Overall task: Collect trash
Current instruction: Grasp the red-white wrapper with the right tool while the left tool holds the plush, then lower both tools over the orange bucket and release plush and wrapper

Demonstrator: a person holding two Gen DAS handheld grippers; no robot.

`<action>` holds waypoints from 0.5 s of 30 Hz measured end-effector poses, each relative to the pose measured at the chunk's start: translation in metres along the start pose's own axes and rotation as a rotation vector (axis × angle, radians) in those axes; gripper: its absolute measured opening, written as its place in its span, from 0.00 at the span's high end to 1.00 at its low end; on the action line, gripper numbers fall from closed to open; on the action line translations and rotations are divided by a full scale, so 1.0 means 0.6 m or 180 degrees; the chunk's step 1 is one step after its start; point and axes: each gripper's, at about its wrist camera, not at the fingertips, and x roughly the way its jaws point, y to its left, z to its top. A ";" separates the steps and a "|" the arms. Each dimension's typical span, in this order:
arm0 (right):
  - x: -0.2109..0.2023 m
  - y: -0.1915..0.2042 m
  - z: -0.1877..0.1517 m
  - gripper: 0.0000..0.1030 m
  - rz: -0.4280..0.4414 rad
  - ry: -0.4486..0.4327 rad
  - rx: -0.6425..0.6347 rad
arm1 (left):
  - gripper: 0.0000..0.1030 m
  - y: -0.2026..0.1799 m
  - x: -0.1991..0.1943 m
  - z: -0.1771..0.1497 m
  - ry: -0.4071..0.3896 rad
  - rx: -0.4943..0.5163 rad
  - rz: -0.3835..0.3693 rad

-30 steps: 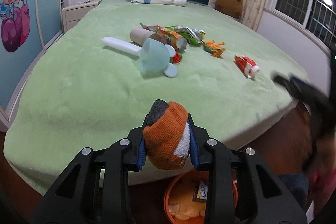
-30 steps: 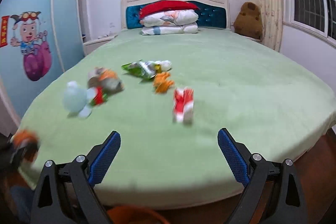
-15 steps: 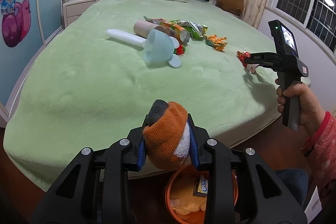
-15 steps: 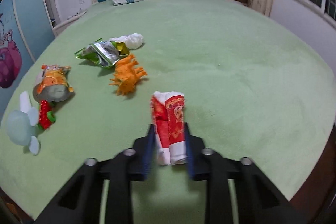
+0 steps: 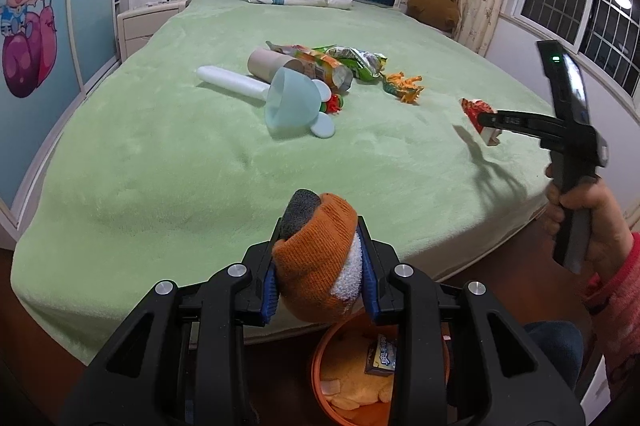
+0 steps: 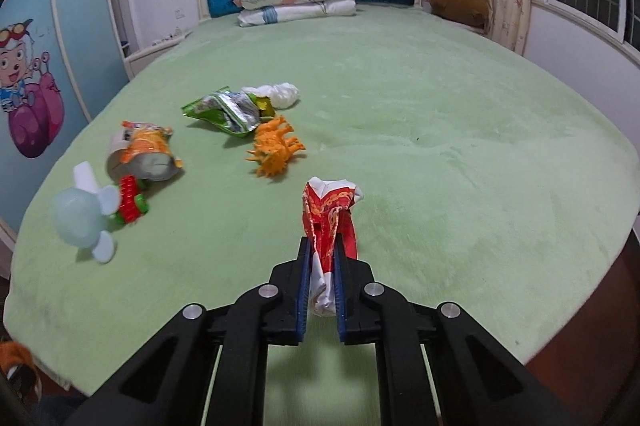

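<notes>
Crumpled red-and-white paper wrapper (image 6: 330, 226) sits pinched in our right gripper (image 6: 320, 290), just off the green bed (image 6: 440, 146); light, crushable, we hold mid-body. Left gripper (image 5: 320, 274) clamps an orange knitted sock bundle (image 5: 316, 258).

Left gripper (image 5: 320, 266): lower centre of frame, fingers clamped. Right gripper (image 6: 320, 290): lower centre, fingers pinched shut; hand (image 5: 580, 222) at right edge.
</notes>
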 end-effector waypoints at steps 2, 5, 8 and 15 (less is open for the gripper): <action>-0.028 0.002 -0.012 0.90 0.0081 -0.0040 -0.0018 | 0.70 -0.004 -0.003 -0.001 -0.0004 0.0027 0.0000; -0.072 0.007 -0.036 0.90 0.0175 -0.0090 -0.0082 | 0.70 -0.008 -0.008 -0.003 -0.0003 0.0049 -0.0013; -0.116 0.016 -0.064 0.90 0.0260 -0.0135 -0.0206 | 0.70 -0.014 -0.007 -0.009 0.0025 0.0084 -0.0025; -0.204 0.044 -0.156 0.90 0.0526 -0.0204 -0.0411 | 0.70 -0.043 -0.005 -0.037 0.0152 0.0214 -0.0103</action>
